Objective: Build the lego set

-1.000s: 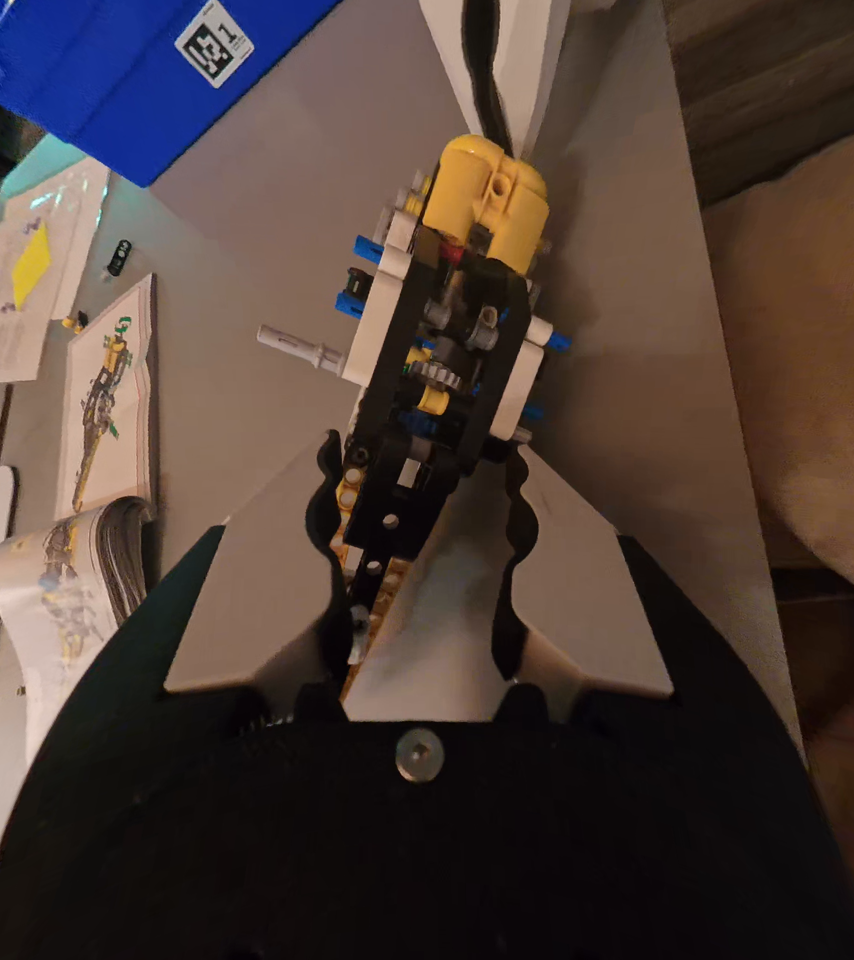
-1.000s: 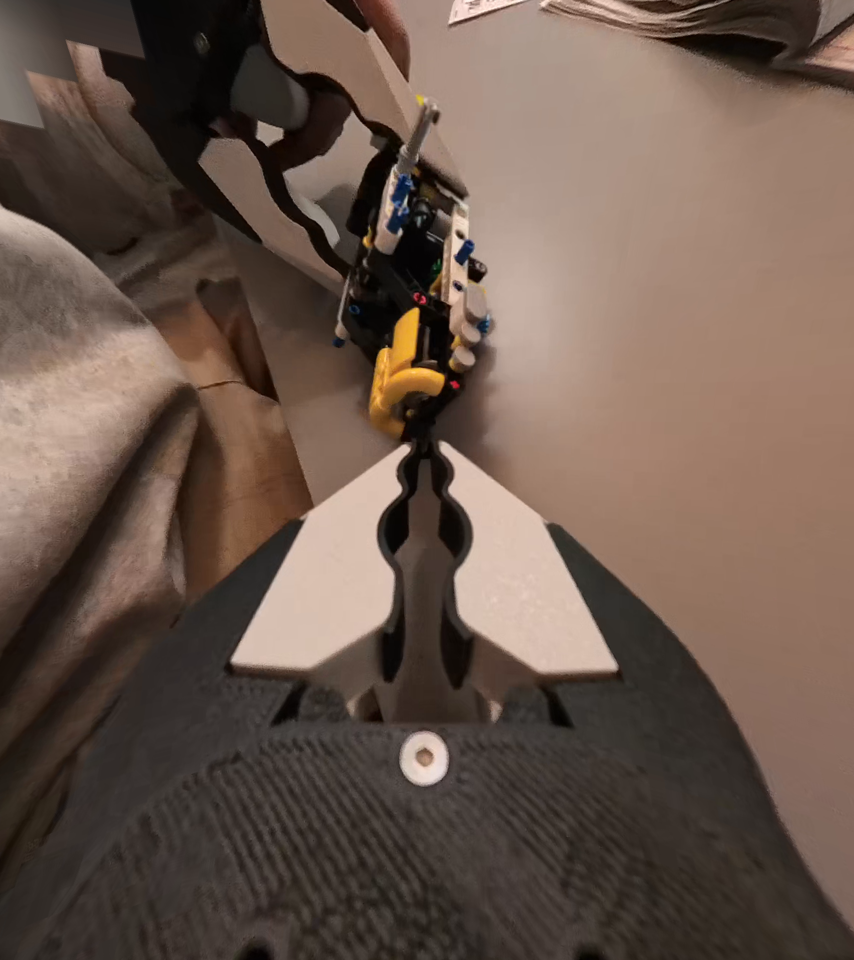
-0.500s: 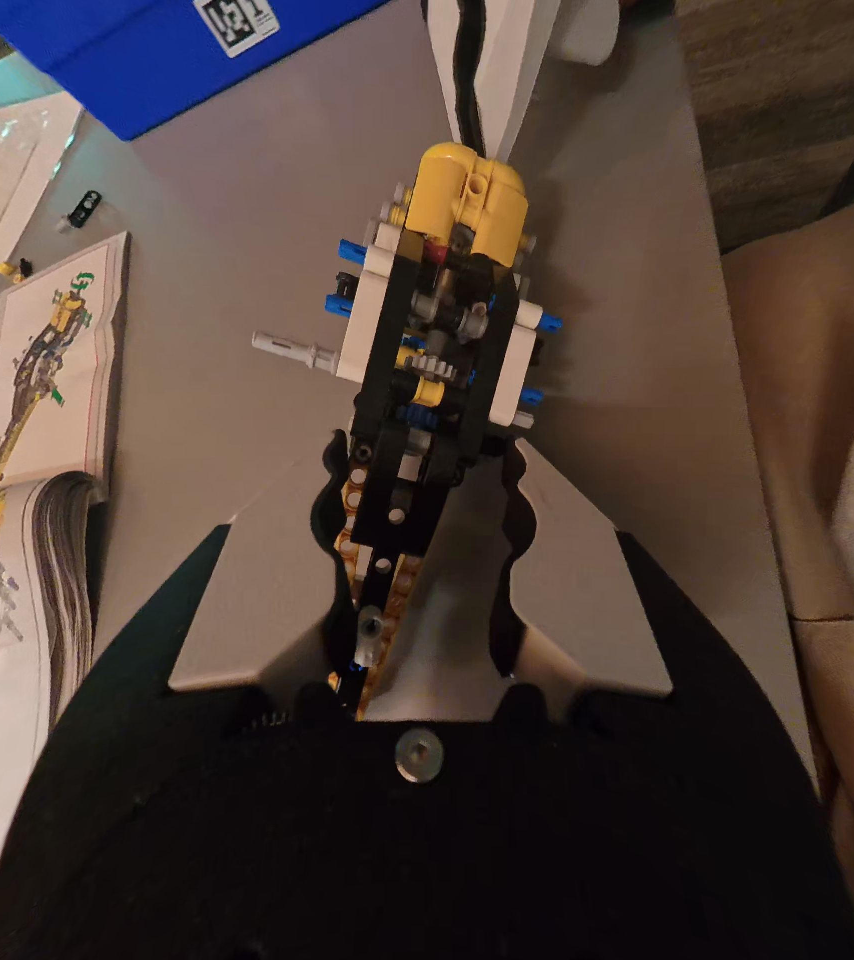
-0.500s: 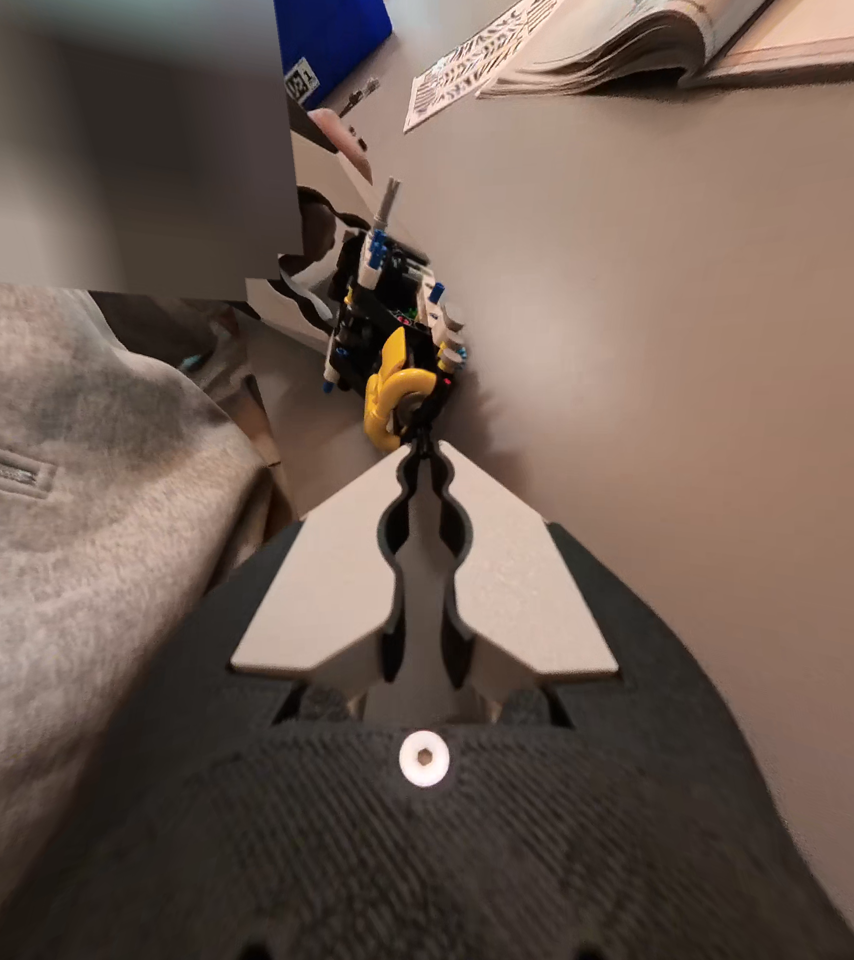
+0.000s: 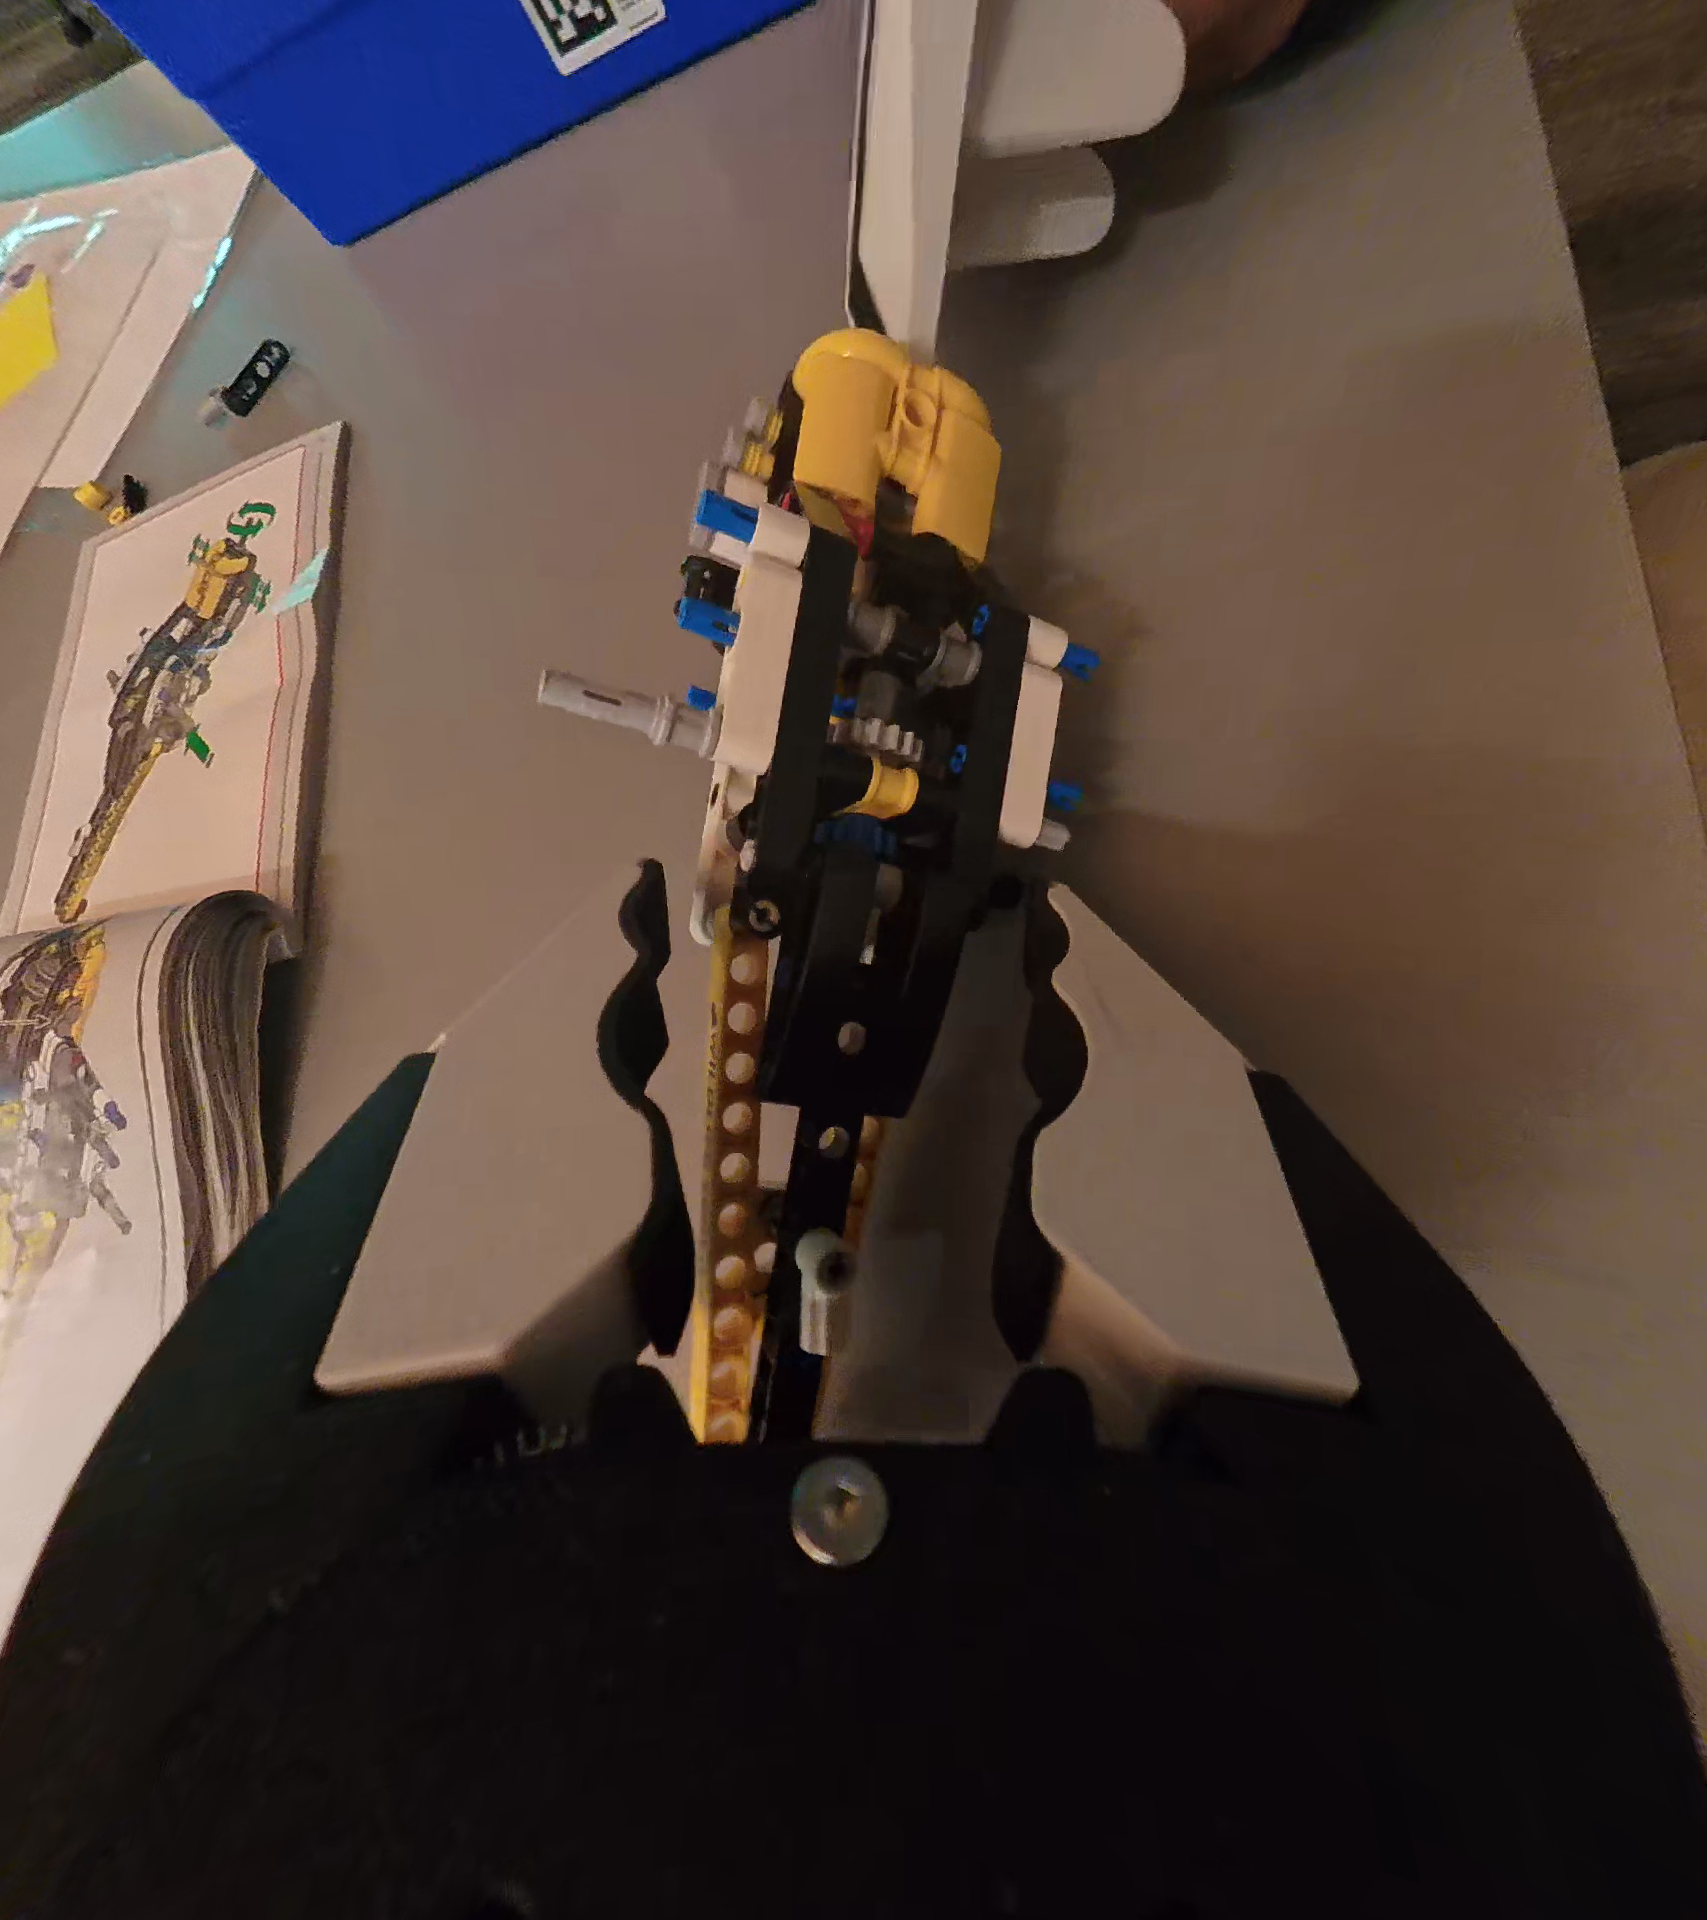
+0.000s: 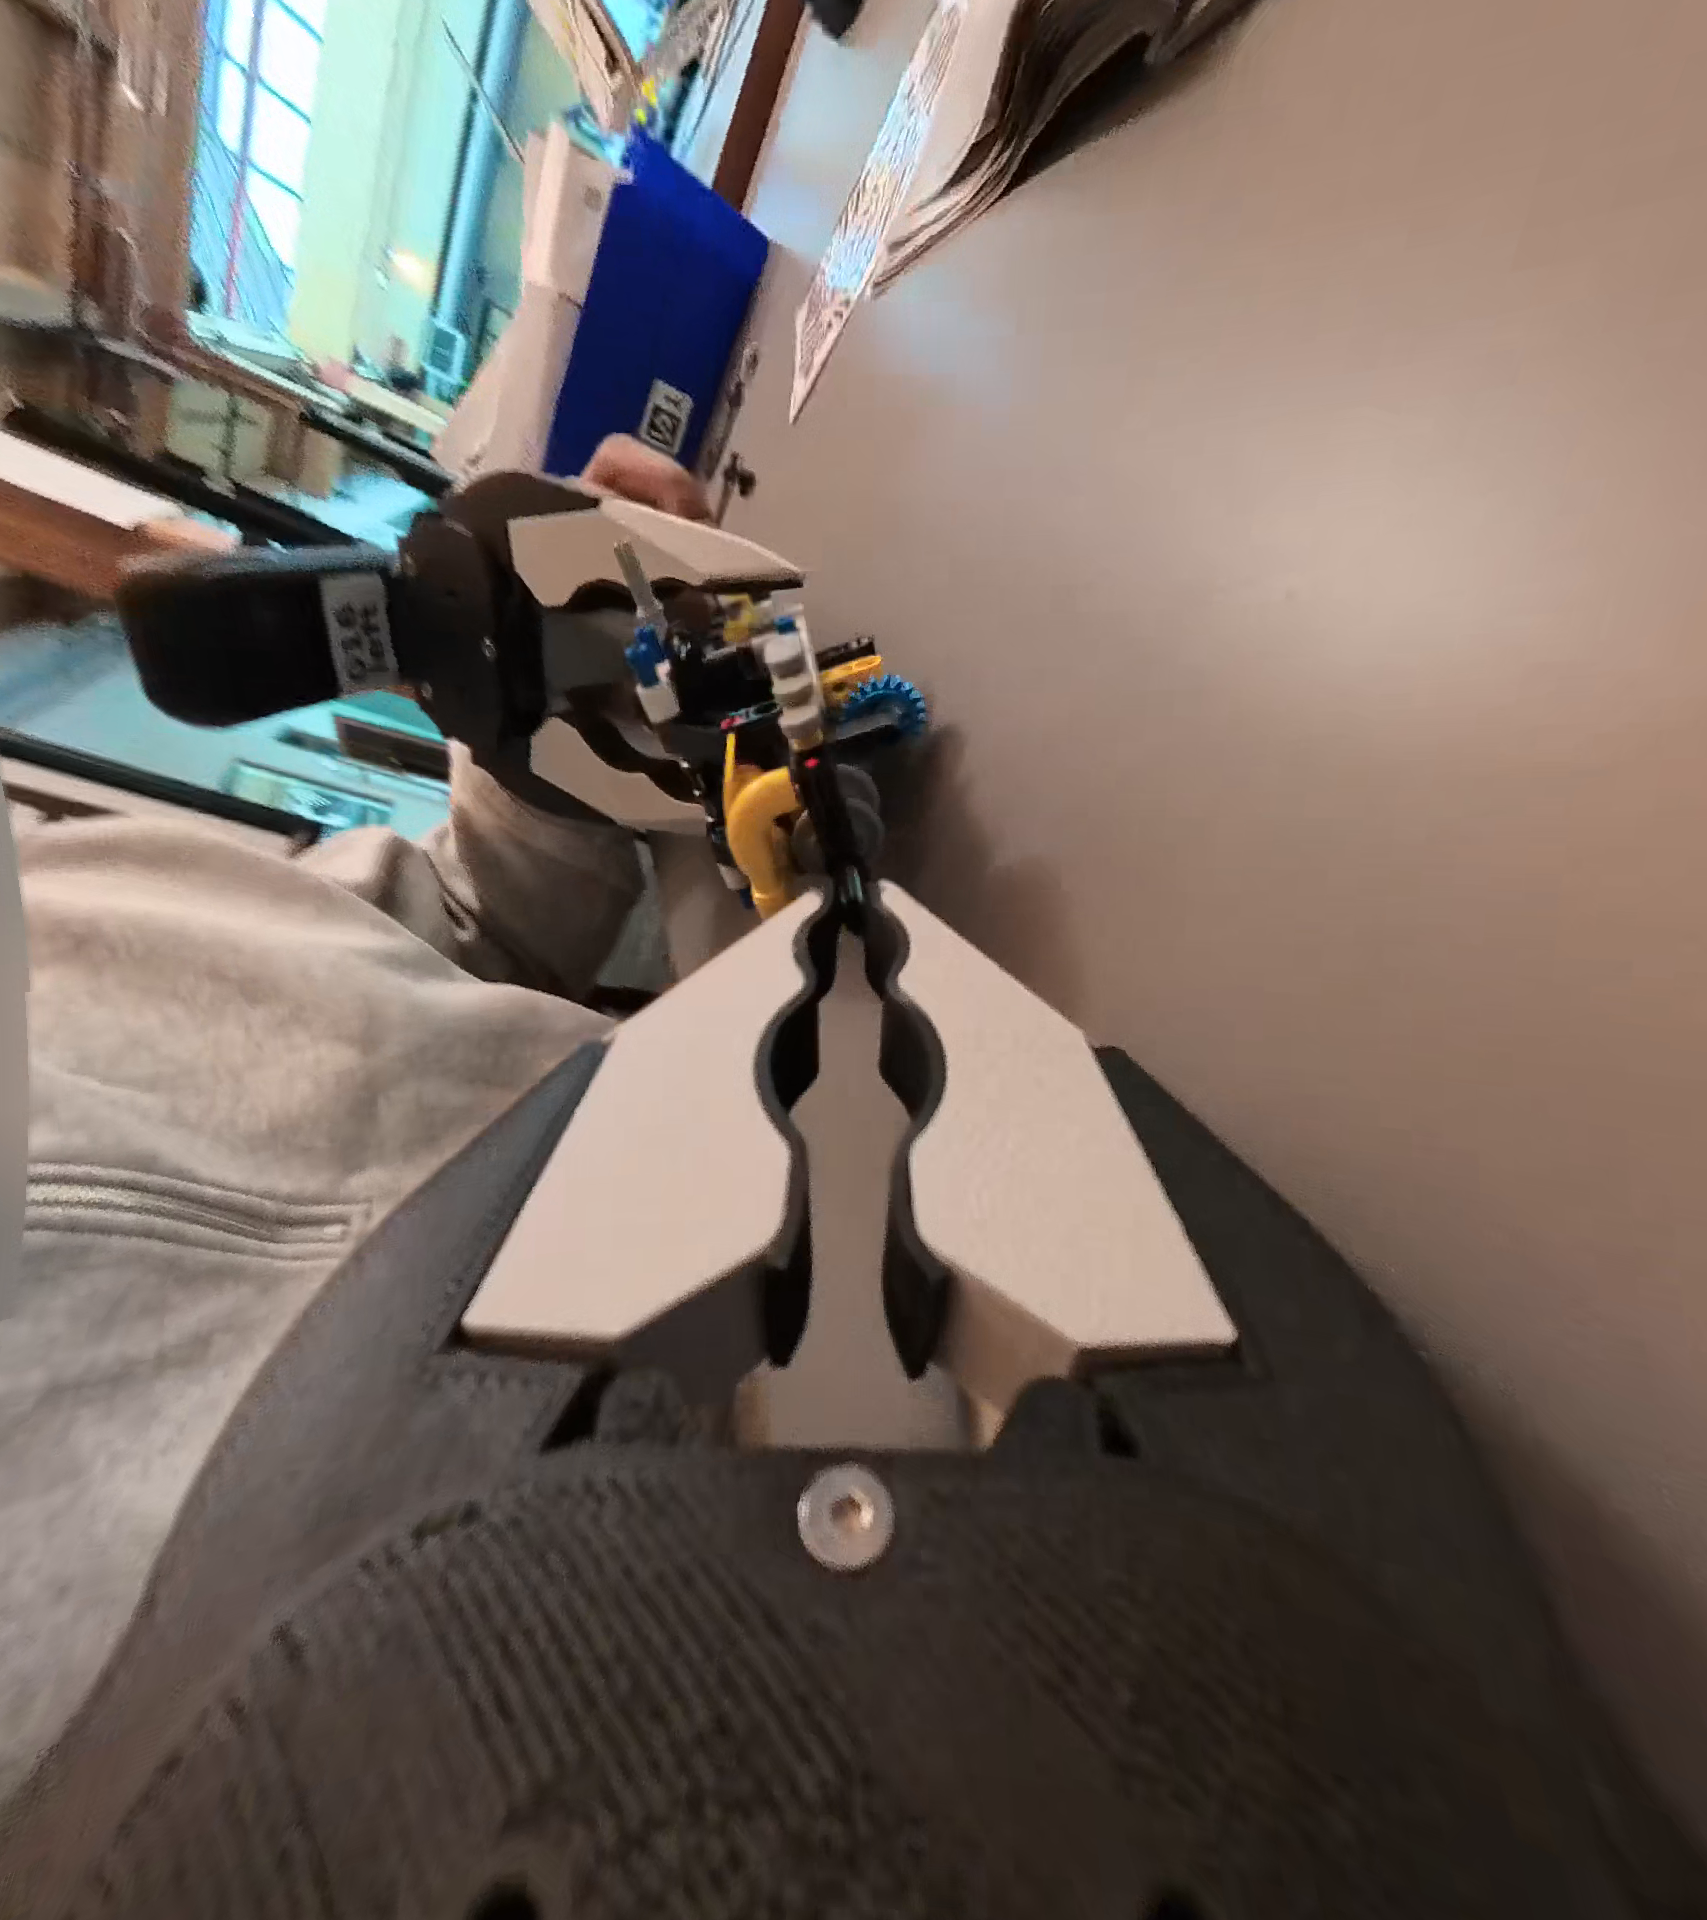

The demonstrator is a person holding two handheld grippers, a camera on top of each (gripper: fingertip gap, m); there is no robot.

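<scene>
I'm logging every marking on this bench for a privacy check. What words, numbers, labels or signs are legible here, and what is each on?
Blue box: white sticker with a coded square and digits; legible, not transcribed.
Left gripper handle: white label with short print; not transcribed.
Instruction booklet and loose sheet: print too small to read.
Lego model: no writing legible.
</scene>
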